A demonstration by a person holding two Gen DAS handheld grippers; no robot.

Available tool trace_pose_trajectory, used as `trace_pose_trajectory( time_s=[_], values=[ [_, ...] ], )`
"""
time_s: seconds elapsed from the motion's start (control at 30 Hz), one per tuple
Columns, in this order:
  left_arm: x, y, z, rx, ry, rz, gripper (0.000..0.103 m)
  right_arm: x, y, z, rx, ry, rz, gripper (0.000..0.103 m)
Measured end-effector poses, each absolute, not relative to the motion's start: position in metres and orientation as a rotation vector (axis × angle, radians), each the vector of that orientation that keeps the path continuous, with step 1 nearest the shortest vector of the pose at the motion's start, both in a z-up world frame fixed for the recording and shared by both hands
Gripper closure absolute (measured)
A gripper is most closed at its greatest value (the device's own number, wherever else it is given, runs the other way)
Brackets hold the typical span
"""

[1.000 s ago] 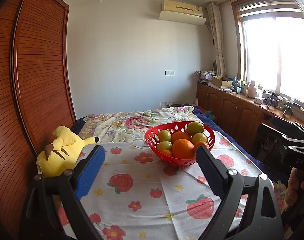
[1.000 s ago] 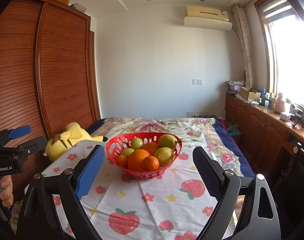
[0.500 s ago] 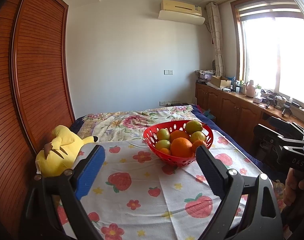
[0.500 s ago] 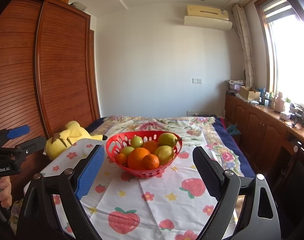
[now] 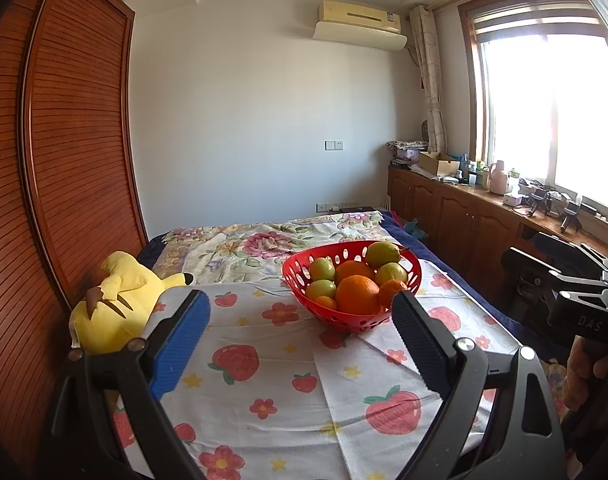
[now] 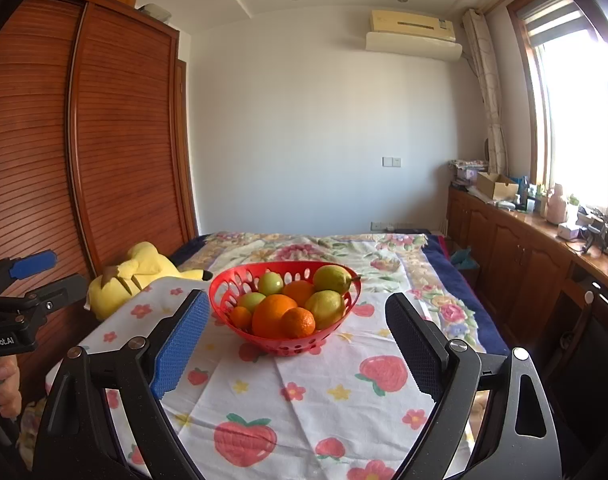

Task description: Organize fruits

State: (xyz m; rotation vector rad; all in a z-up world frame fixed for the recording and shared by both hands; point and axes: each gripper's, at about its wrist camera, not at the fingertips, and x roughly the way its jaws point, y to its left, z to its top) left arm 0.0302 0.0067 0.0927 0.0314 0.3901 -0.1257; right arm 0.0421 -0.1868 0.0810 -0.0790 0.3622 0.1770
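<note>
Red perforated basket [image 6: 227, 292] heaped with oranges [image 6: 272, 316] and green fruit [image 6: 331, 278].

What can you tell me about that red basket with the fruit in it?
The red basket looks like glossy plastic, round and shallow, with oval holes around its flared wall. It stands upright on a strawberry-print cloth, piled with oranges, green fruits and yellow-green pears. Neither claw touches it; both hang open short of it.

A yellow plush toy [image 5: 115, 304] lies beside the wooden wardrobe [image 5: 63, 152], and an air conditioner [image 5: 360, 24] hangs near the window [image 5: 552, 116].
</note>
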Motion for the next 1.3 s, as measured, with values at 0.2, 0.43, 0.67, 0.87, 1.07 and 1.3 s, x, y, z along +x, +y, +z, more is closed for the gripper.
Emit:
trace_pose_trajectory(
  time_s=[0.2,0.43,0.67,0.87,1.07,1.3],
  values=[
    [0.0295,0.0052,0.0932,0.031,0.39,-0.127,0.01,0.042,-0.1867,0.0811,-0.079,0.362,0.176,0.012],
    [0.03,0.0052,0.0934,0.034,0.393,-0.128,0.01,0.0425,-0.1869,0.0818,-0.078,0.362,0.178,0.012],
    [0.0298,0.0041,0.0934,0.035,0.394,-0.128,0.01,0.0421,-0.1871,0.0818,-0.078,0.362,0.177,0.012],
    [0.0298,0.0052,0.0929,0.035,0.394,-0.127,0.01,0.0426,-0.1884,0.0829,-0.076,0.362,0.176,0.012],
    [0.0296,0.0044,0.0927,0.036,0.394,-0.128,0.01,0.0424,-0.1889,0.0831,-0.077,0.362,0.175,0.012],
    [0.0302,0.0045,0.092,0.035,0.397,-0.128,0.01,0.0425,-0.1888,0.083,-0.077,0.362,0.175,0.012]
  ],
)
